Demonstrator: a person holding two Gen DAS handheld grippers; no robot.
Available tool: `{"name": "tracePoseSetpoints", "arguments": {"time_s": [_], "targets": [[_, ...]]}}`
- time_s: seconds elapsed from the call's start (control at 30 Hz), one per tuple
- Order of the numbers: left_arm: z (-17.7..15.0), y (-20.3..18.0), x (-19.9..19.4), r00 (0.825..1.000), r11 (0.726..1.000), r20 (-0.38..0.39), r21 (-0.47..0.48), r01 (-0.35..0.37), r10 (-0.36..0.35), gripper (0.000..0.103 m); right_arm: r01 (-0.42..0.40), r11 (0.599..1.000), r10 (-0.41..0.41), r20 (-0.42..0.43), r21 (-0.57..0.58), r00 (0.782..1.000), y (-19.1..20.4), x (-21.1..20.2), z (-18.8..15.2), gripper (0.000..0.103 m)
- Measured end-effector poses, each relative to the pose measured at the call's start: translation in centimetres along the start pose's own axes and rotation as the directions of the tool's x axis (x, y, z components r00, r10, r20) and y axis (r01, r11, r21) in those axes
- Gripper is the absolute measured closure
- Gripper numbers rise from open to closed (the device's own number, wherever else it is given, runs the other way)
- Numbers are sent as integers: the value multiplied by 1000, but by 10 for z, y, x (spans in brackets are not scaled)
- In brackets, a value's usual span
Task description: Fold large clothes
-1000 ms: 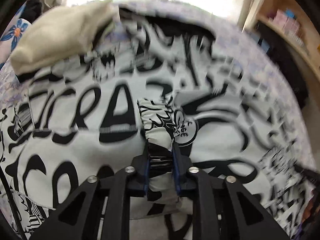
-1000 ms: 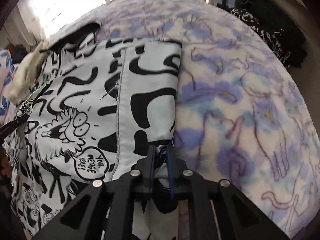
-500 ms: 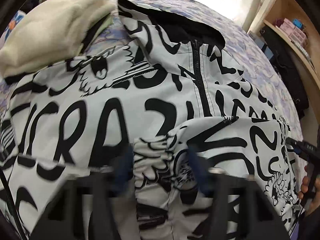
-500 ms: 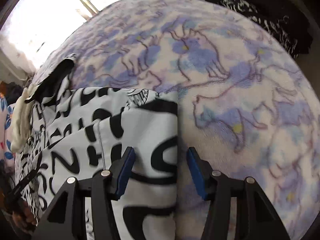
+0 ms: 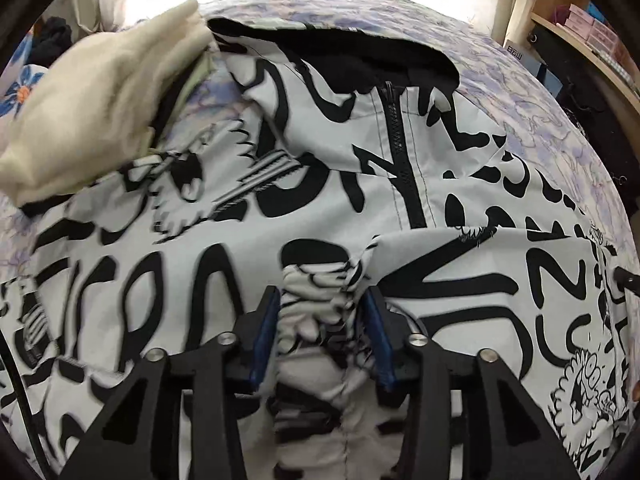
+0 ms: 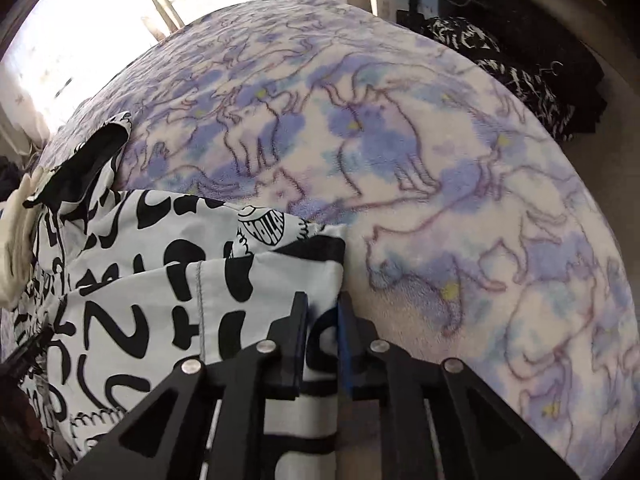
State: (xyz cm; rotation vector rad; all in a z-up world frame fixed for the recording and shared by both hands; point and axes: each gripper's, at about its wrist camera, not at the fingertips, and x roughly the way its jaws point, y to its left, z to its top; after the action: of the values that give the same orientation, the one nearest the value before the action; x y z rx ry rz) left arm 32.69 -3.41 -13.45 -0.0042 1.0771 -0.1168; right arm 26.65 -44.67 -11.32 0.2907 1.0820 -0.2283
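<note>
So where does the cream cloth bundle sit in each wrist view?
Left wrist: the cream cloth bundle fills the upper left, its lower edge lying on the black-and-white jacket.
Right wrist: only a sliver of the bundle shows at the far left edge, beside the jacket.
Shared landmark: the jacket's black-lined hood opening, top centre in the left view, upper left in the right view.

Counts on the bed

One printed jacket [image 5: 328, 200], one cream garment [image 5: 100, 120], one blanket [image 6: 440, 160], one zipper [image 5: 404, 160], two grippers: left [image 5: 322, 312], right [image 6: 322, 316]. Several pink boxes [image 5: 588, 24] on one shelf, number unclear.
</note>
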Motion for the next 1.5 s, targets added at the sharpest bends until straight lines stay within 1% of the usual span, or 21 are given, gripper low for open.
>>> {"name": "tracePoseSetpoints", "arguments": {"time_s": [0.07,0.1,0.17,0.2,0.3,0.4,0.43,0.5,0.6,0.67,0.7,0.77,0.8,0.83,0.9,0.97,1.0,1.07,1.13,1.33,1.5], "targets": [[-4,3,-16,999,1000,33,5,-29,29,54,19,1000,-18,37,-24,999,5,-18,-7,89],[-6,3,-29,997,999,67,5,-40,40,50,28,998,-25,61,-49,998,9,-29,-12,89],[-13,1,-49,993,999,110,3,-44,44,47,16,996,-9,87,-89,996,22,-48,-24,89],[-15,-2,-57,992,1000,120,4,-28,27,47,-18,994,28,86,-104,996,31,-58,-34,89],[-26,-17,-75,990,997,124,18,69,-71,47,-142,983,148,44,-113,988,58,-72,-59,89],[-48,-45,-75,987,990,87,42,136,-139,47,-272,956,270,-34,-111,962,92,-75,-90,89],[-54,-53,-72,986,988,71,47,146,-149,47,-297,948,293,-52,-116,955,102,-72,-100,89],[-68,-67,-63,988,987,35,63,150,-153,47,-307,939,299,-77,-154,951,120,-64,-119,89],[-91,-77,-47,993,989,-19,86,121,-120,47,-270,943,250,-118,-197,961,130,-48,-142,89],[-98,-75,-44,993,988,-10,100,116,-116,46,-262,949,243,-124,-175,962,115,-44,-151,90],[-100,-72,-45,993,988,-3,105,117,-117,44,-246,955,229,-115,-168,967,108,-46,-151,92],[-101,-63,-48,991,988,-5,88,130,-130,40,-135,976,127,-59,-170,990,84,-53,-149,92],[-102,-57,-50,990,987,-7,72,141,-141,40,-52,985,49,-20,-166,999,68,-58,-148,92],[-102,-54,-50,989,987,-10,62,151,-151,40,-5,988,4,-3,-155,1000,55,-61,-148,98],[-103,-49,-53,988,987,-8,48,156,-155,40,-65,993,64,-19,-99,998,27,-64,-147,103],[-105,-50,-57,989,987,2,50,150,-150,39,-96,994,95,-27,-56,995,14,-68,-149,103],[-104,-50,-58,990,989,7,53,141,-141,39,-92,994,91,-22,-54,996,12,-70,-150,103],[-106,-50,-63,993,991,16,66,117,-118,39,-33,998,32,-2,-58,999,16,-75,-154,102],[-108,-49,-70,993,991,24,71,112,-114,39,-24,999,24,-2,-42,1000,18,-76,-157,100],[-117,-47,-93,993,991,56,91,103,-108,39,5,1000,-6,-13,-31,1000,22,-80,-158,100],[-123,-45,-113,989,989,74,78,124,-129,37,19,999,-19,-4,-35,1000,27,-87,-162,100]]}}
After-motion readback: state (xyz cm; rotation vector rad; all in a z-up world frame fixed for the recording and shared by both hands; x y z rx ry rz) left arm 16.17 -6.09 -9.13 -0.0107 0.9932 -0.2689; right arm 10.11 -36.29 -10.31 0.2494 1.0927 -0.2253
